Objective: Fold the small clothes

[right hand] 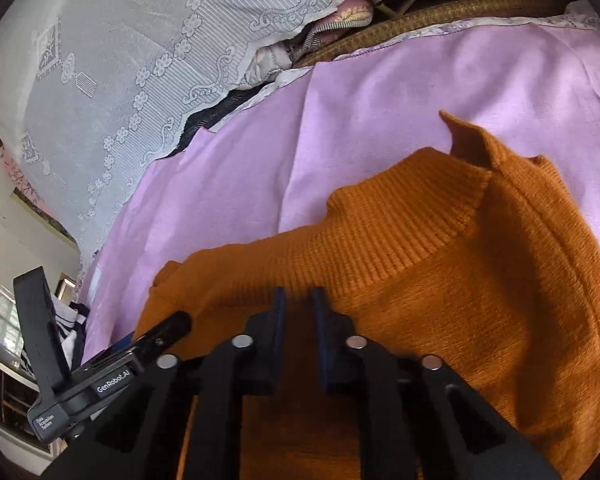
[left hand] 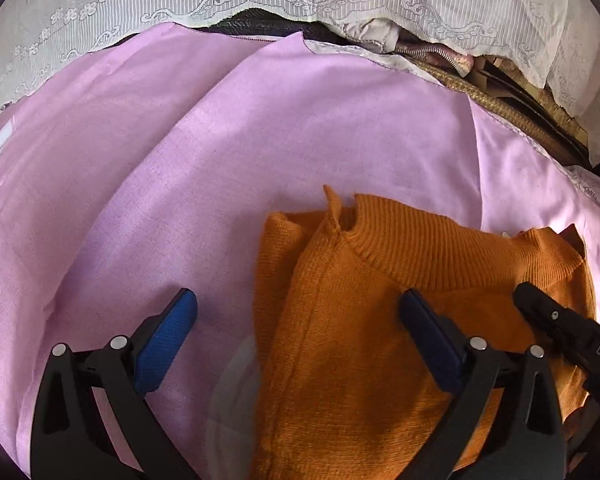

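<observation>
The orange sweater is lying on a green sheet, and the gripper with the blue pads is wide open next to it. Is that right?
Almost. The sheet is pink-lilac, not green; the left wrist view shows it spread under the orange sweater. The rest holds: the left gripper, with its blue pads, stands wide open, one finger over the sheet and the other over the sweater's edge.

Ribbed orange knit sweater (left hand: 380, 340) on smooth matt lilac cloth (left hand: 180, 160)

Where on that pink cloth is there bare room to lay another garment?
The pink sheet lies bare between the orange sweater and the white lace cloth, out beyond the left hand-held gripper. It is crowded around the sweater, where the right hand-held gripper sits.
</observation>
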`<act>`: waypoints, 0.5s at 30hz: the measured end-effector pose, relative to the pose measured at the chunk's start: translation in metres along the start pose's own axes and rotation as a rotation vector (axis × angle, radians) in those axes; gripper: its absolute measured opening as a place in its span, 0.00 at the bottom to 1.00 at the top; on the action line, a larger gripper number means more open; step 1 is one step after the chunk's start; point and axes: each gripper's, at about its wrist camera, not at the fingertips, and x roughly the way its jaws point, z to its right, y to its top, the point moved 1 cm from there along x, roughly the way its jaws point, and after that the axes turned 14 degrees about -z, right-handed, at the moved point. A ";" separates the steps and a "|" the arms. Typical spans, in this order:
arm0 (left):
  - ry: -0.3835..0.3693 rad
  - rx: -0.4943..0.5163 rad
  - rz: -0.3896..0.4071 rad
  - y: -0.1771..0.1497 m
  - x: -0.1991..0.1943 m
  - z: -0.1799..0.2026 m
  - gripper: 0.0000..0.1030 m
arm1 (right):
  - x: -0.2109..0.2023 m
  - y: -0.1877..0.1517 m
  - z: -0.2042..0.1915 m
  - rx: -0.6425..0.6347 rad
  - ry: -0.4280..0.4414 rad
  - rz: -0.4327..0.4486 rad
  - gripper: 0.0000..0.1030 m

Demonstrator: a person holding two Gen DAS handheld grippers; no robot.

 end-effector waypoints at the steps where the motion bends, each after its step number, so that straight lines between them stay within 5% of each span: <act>1: -0.010 -0.002 0.003 -0.003 -0.004 -0.001 0.96 | -0.007 -0.002 0.002 0.019 0.005 0.020 0.12; 6: -0.015 0.079 0.099 -0.029 -0.038 0.004 0.95 | -0.039 -0.024 -0.015 -0.069 -0.029 0.078 0.35; 15: 0.066 0.147 0.063 -0.059 -0.032 0.017 0.96 | -0.031 -0.071 -0.024 -0.165 -0.195 0.023 0.36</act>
